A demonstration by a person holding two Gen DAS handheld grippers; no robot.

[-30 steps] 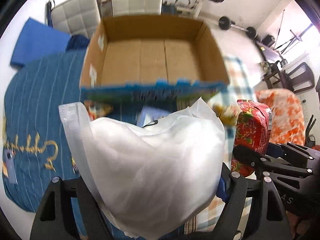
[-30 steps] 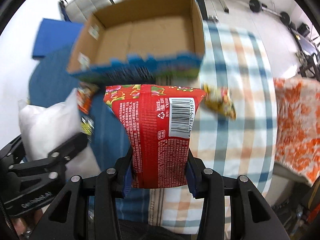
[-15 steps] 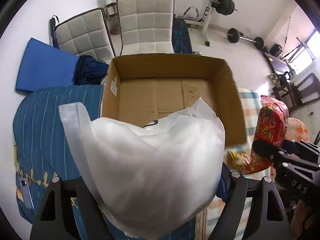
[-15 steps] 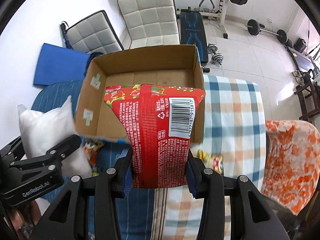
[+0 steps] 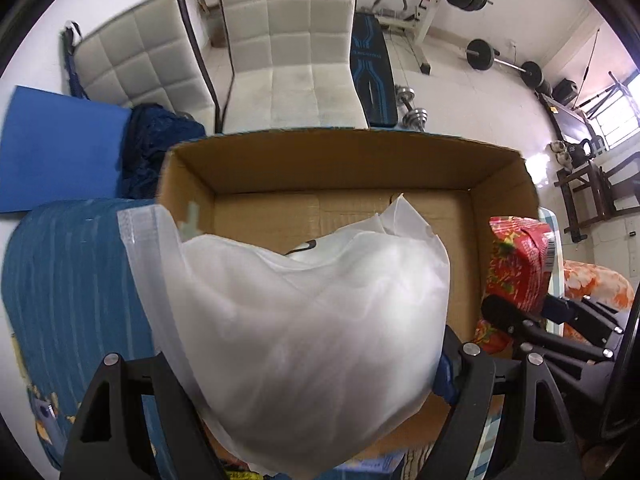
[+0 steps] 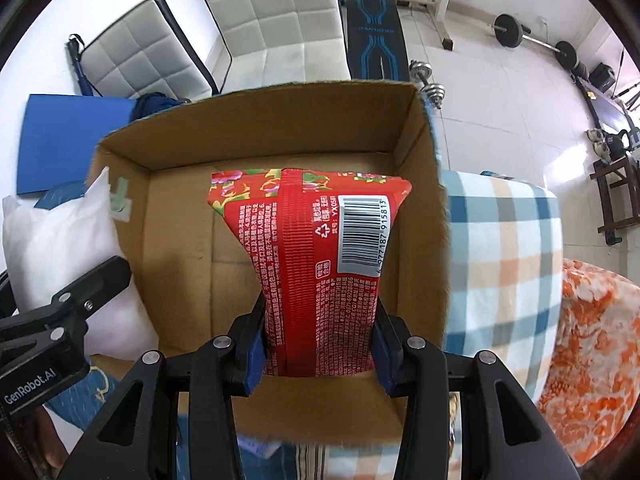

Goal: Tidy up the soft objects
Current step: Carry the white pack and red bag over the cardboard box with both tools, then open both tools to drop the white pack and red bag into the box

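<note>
My left gripper [image 5: 304, 364] is shut on a white plastic bag of soft stuffing [image 5: 304, 320] and holds it above the left part of an open cardboard box [image 5: 344, 168]. My right gripper [image 6: 318, 340] is shut on a red snack packet with a barcode [image 6: 316, 248] and holds it over the inside of the same box [image 6: 272, 128]. The box looks bare inside. The red packet also shows in the left wrist view [image 5: 516, 264], and the white bag in the right wrist view [image 6: 68, 248].
The box sits on a bed with a blue striped cover [image 5: 68, 280] and a plaid blanket [image 6: 504, 248]. An orange floral cloth [image 6: 592, 352] lies at the right. Two white padded chairs [image 5: 288, 52] and a weight bench [image 6: 376, 36] stand beyond.
Both grippers have moved forward with their loads, from in front of the box to above its inside. The box now fills the middle of both views.
</note>
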